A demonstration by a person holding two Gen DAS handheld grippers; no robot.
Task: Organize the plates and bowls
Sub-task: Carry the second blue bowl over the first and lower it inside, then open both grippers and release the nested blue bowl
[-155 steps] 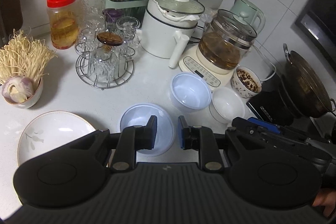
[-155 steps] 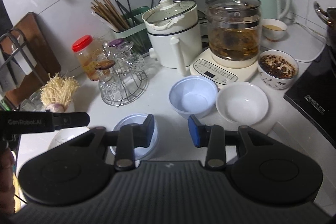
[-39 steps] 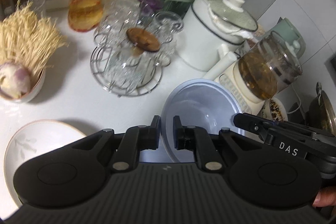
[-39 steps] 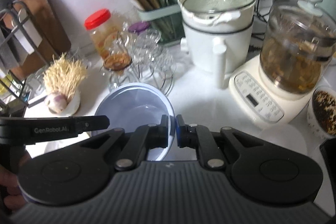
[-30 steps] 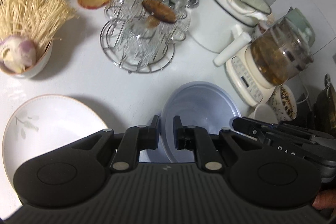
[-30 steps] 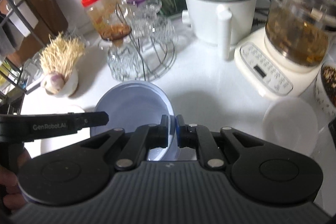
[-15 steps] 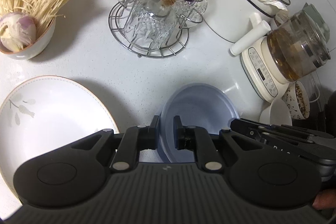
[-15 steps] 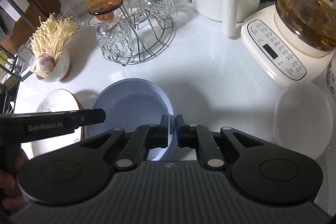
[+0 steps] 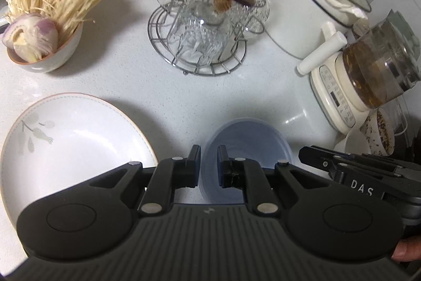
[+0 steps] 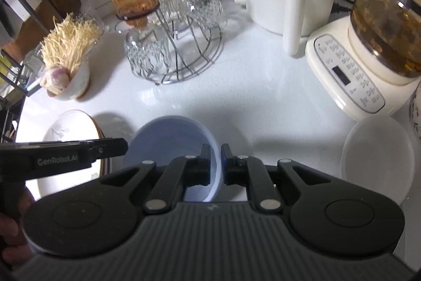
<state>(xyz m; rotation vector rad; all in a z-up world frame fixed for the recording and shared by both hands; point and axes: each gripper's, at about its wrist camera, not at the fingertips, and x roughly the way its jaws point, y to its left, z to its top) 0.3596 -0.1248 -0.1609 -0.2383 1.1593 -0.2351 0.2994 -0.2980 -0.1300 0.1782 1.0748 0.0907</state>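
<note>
A wire glass rack (image 9: 197,44) stands beside a white pot (image 9: 315,15).

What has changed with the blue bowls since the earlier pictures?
The deep blue bowl, once beside the white bowl, was gripped at its rim by both the left hand-held gripper and the right hand-held gripper and carried left, next to the plate. White bowl, plate and glass rack stayed put.

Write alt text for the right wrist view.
The right gripper is shut on the rim of a blue bowl above a white counter, with a white plate left and a white bowl right.
</note>
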